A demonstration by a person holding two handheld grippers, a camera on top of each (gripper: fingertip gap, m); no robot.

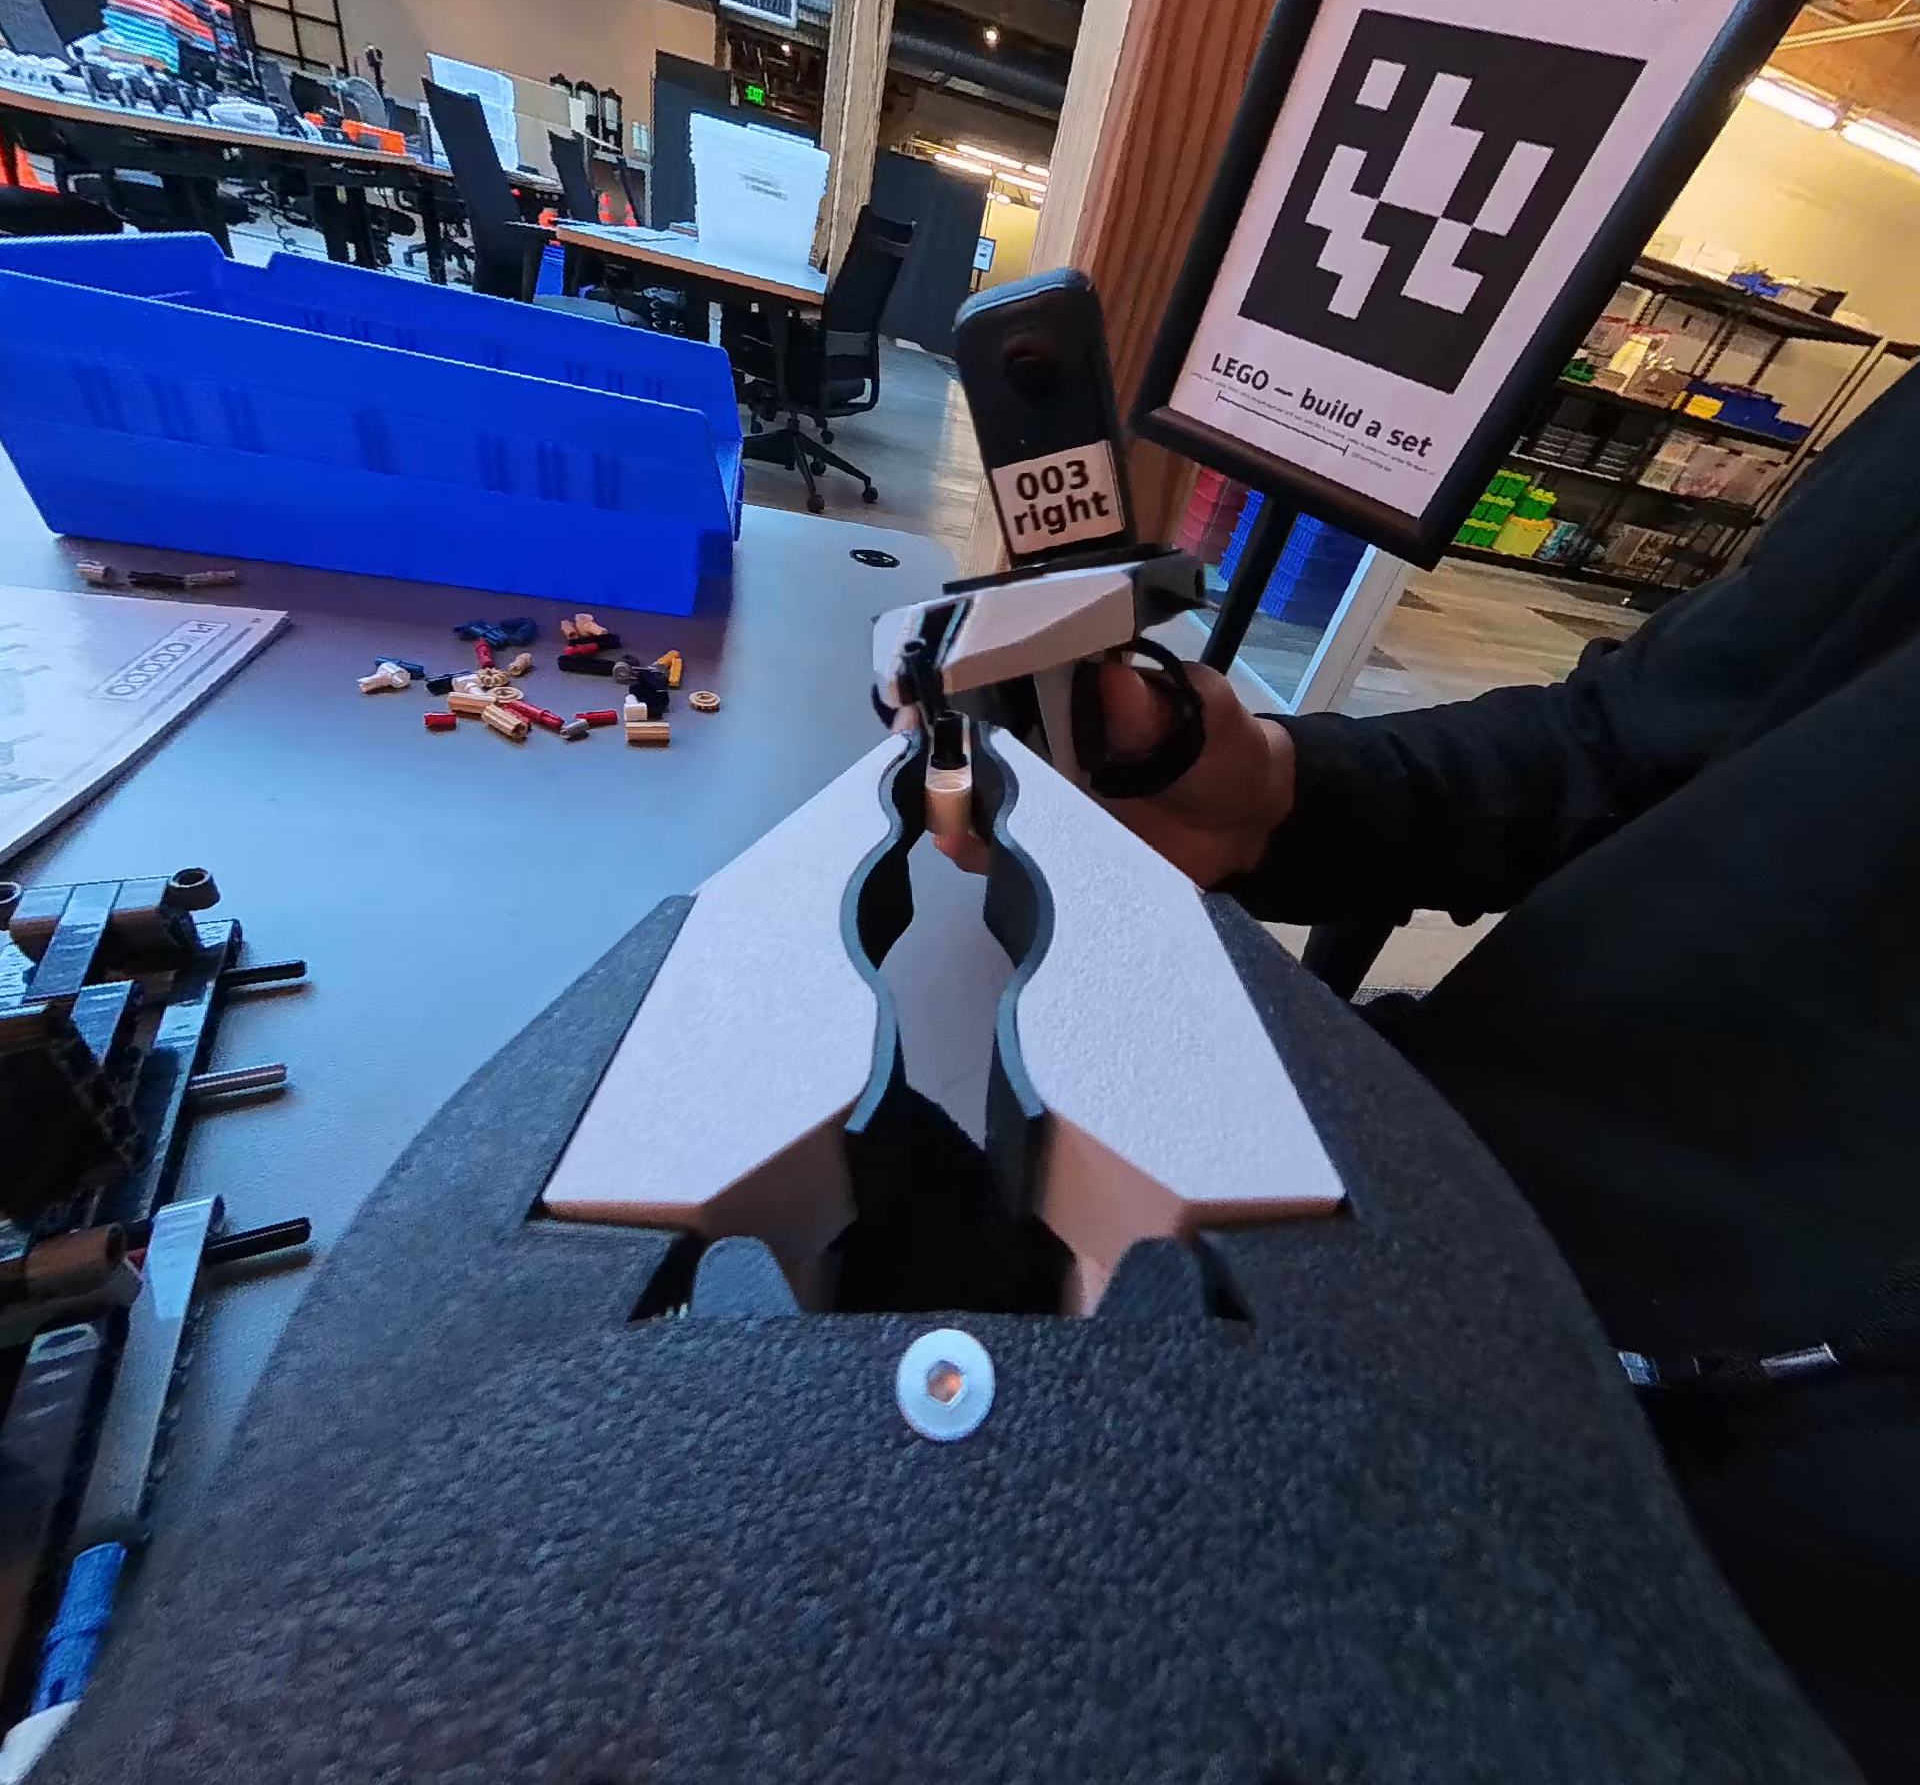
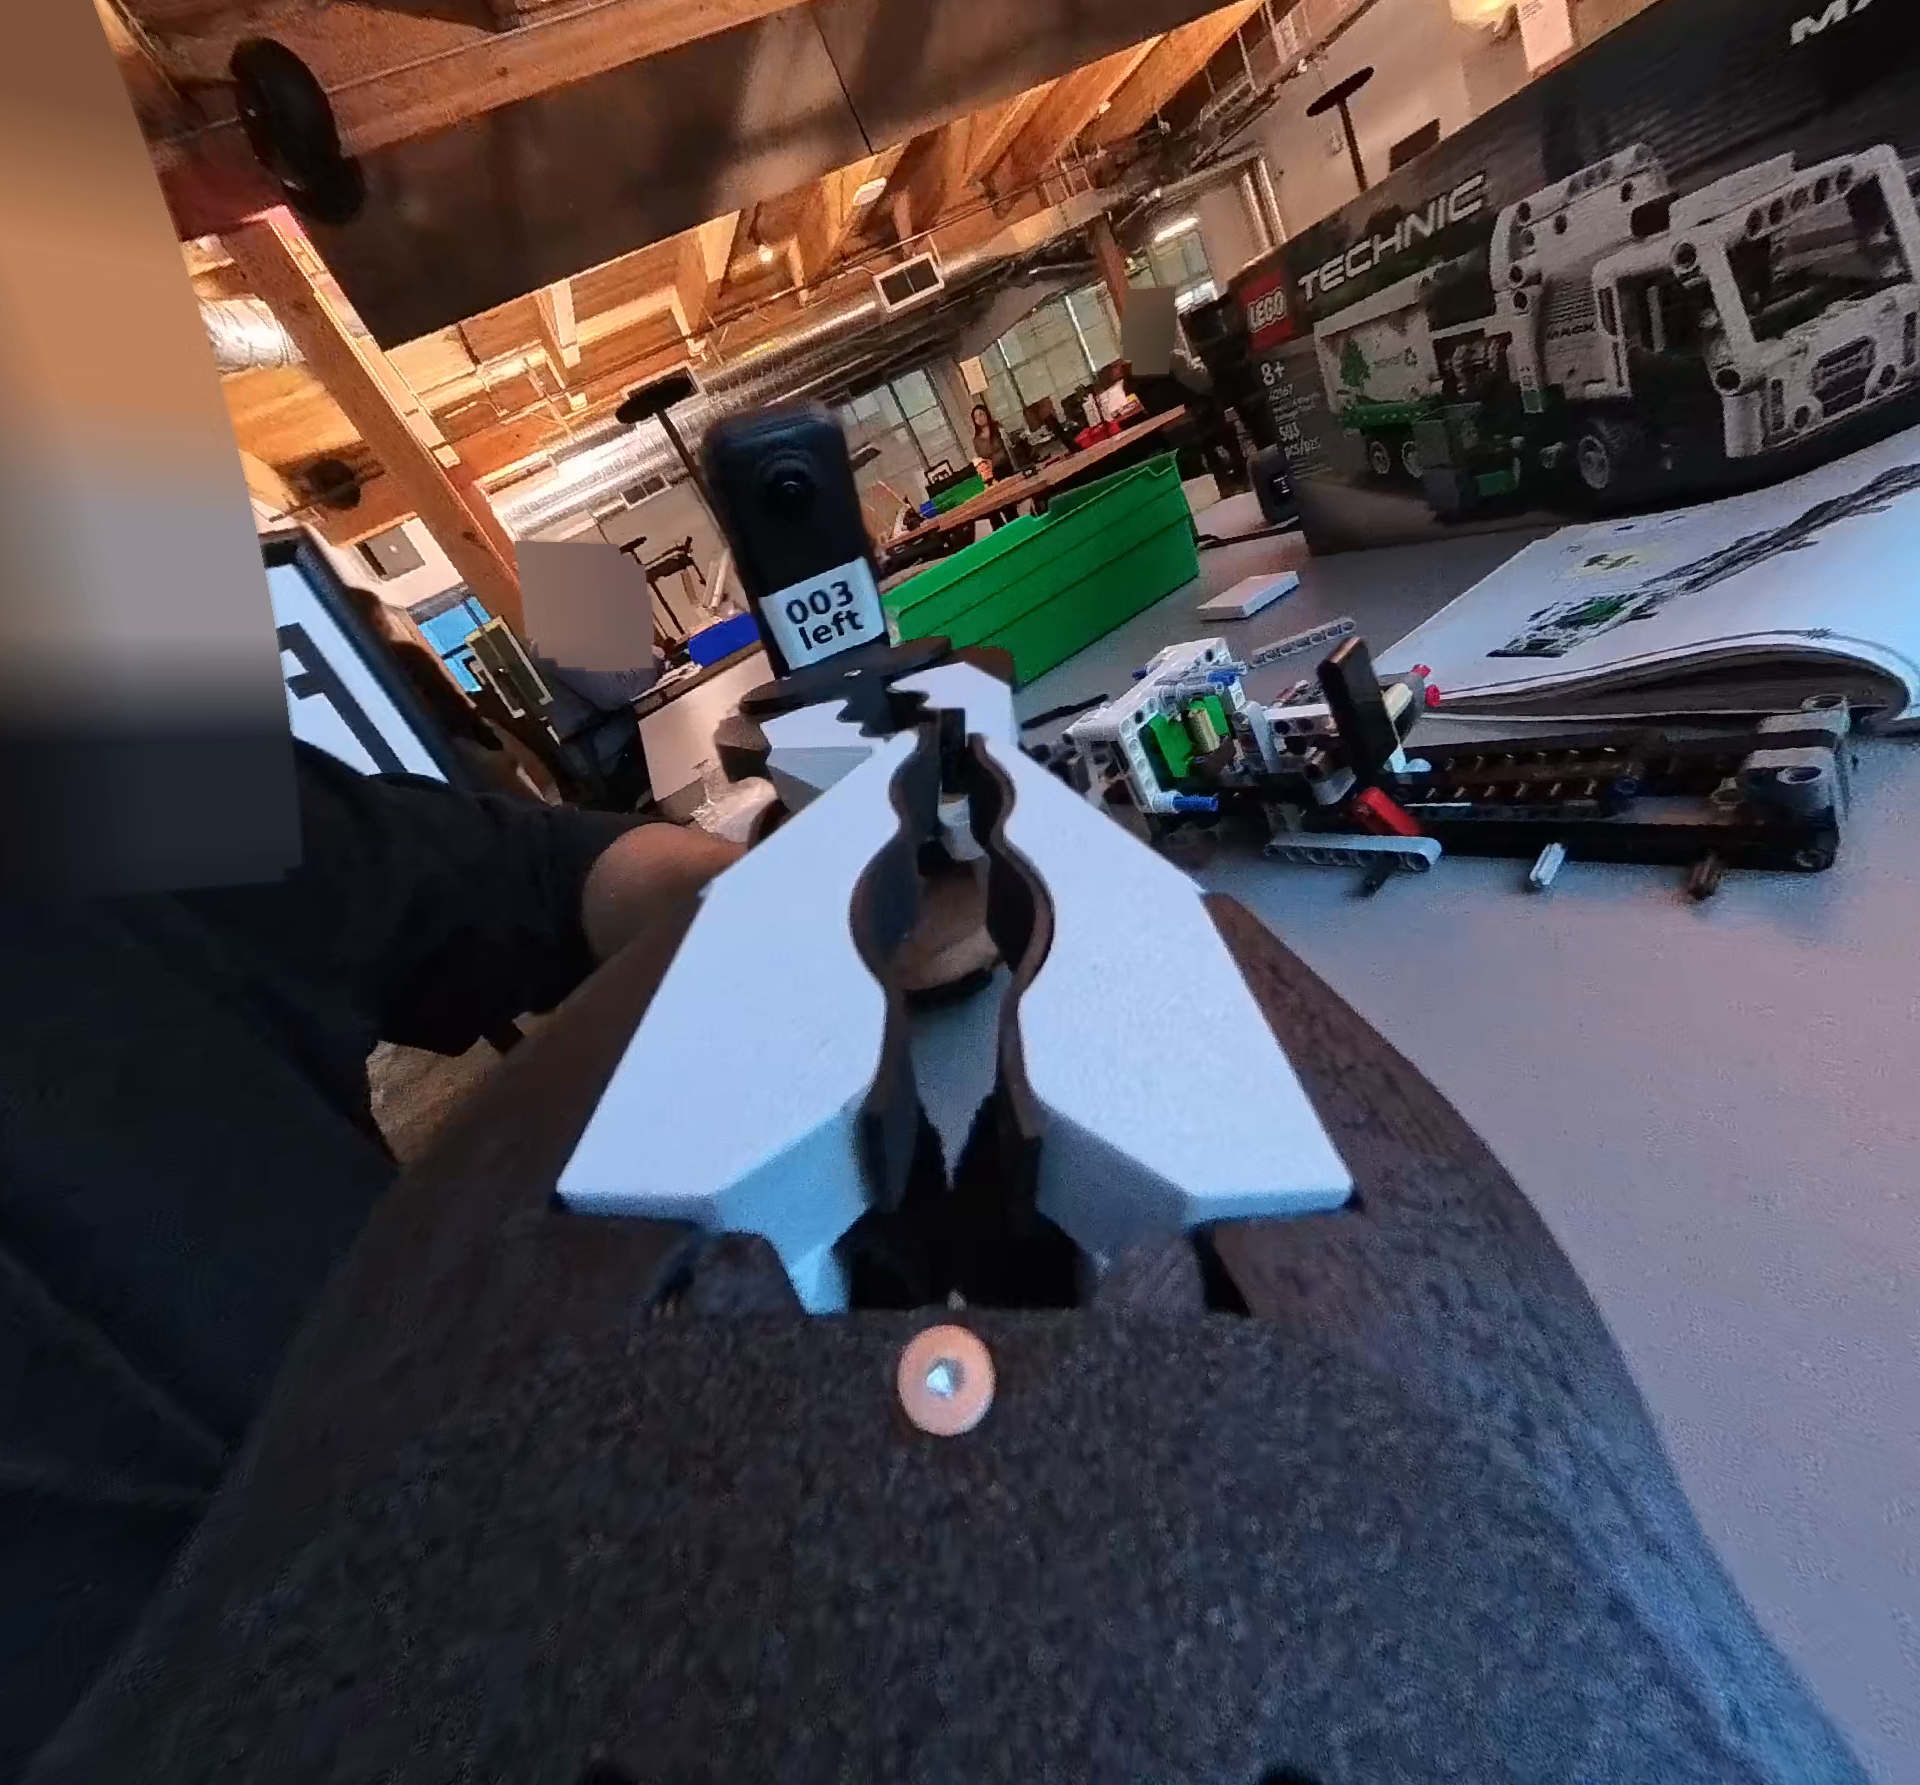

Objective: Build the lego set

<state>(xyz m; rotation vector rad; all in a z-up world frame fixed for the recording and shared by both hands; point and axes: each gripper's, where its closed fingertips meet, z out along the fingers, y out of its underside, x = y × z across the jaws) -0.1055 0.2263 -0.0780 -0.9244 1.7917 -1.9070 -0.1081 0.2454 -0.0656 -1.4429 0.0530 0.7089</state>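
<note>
My left gripper (image 1: 945, 759) is shut on a small tan connector (image 1: 950, 797), held up in the air off the table's right side. My right gripper (image 1: 909, 691) meets it tip to tip and is shut on a black pin (image 1: 945, 738) that sits in the connector's top. In the right wrist view, my right gripper (image 2: 948, 748) holds the black pin (image 2: 948, 746) with the pale connector (image 2: 956, 821) just below it, and the left gripper (image 2: 883, 712) faces it. The part-built truck frame (image 2: 1455, 779) lies on the table, also at the left edge of the left wrist view (image 1: 94, 1060).
A pile of loose small pieces (image 1: 540, 686) lies on the grey table (image 1: 416, 852) before a blue bin (image 1: 364, 426). The open instruction booklet (image 2: 1662, 592), a green bin (image 2: 1039, 561) and the set's box (image 2: 1558, 333) stand behind the frame. A framed sign on a stand (image 1: 1455, 208) is close by. The tips of both grippers are at nearly the same place.
</note>
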